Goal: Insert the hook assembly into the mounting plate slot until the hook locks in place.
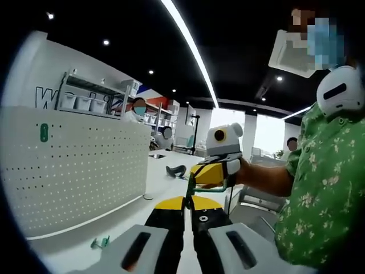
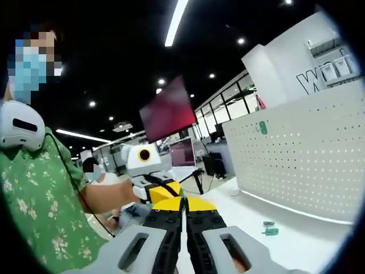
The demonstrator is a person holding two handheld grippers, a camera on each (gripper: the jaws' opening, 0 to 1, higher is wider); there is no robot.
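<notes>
Basically nothing done yet: green hook assy (image 2: 269, 229) lies loose on white table (image 2: 308, 240) below pegboard (image 2: 302, 154), well apart from both tools. Left gripper (image 1: 188, 214) & right gripper (image 2: 185, 214) jaws together, empty. Pick-up, insertion, lock all left.

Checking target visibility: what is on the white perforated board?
A small green hook piece sits near the top of the white perforated board. Another green piece lies on the white table.

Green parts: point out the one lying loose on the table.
The green clip on the white table below the pegboard; the other green part is mounted high on the pegboard face.
</notes>
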